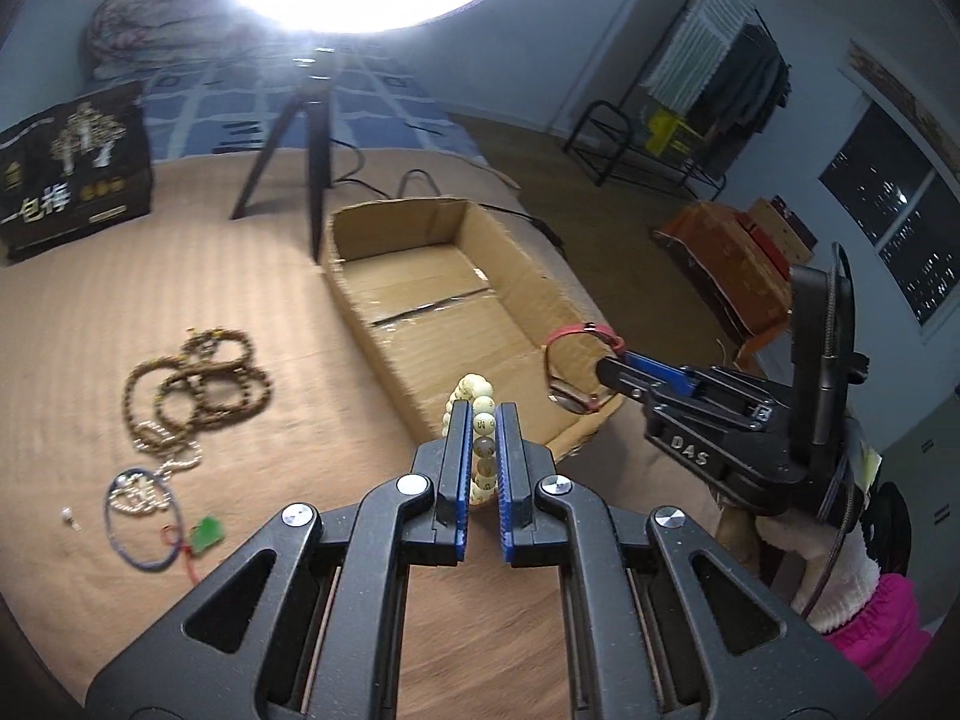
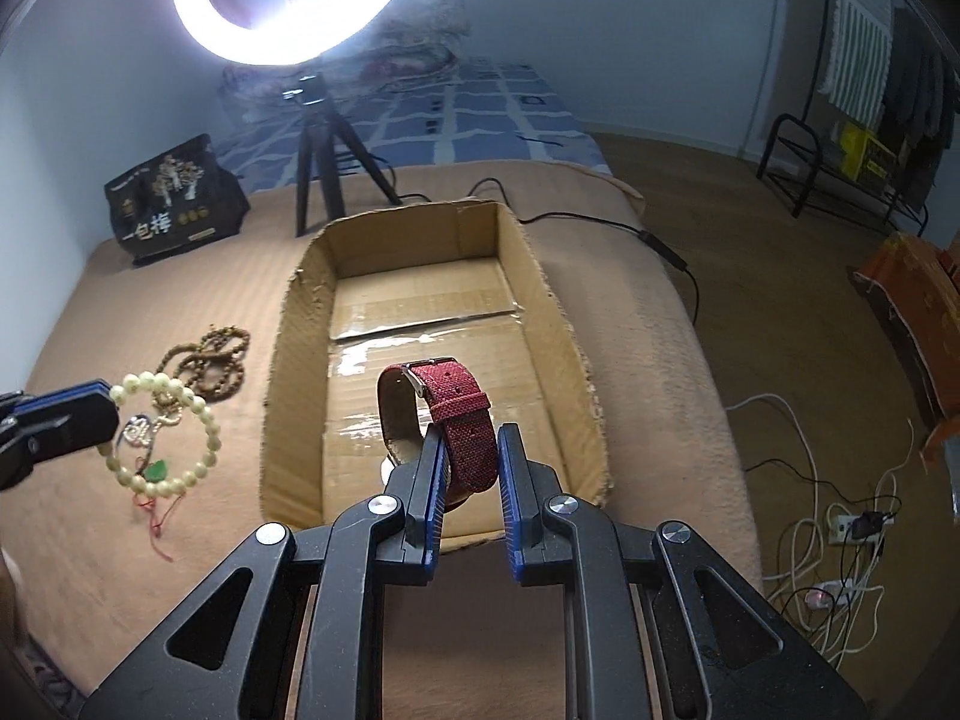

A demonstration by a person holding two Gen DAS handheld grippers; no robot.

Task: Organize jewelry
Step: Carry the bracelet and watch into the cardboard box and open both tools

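Tan blanket (image 2: 648, 324), cardboard box (image 2: 288, 324) under ring light (image 2: 192, 18).

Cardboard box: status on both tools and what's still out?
Left tool shut on cream bead bracelet. Right tool shut on red watch above cardboard box, box bare. Brown bead strands on blanket.

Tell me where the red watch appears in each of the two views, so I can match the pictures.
Left wrist view: the watch hangs at right of centre from the right gripper, above the near right corner of the box.
Right wrist view: the watch is at centre, between the fingers, above the box's near end.
Shared landmark: the open cardboard box; also the tripod behind it.
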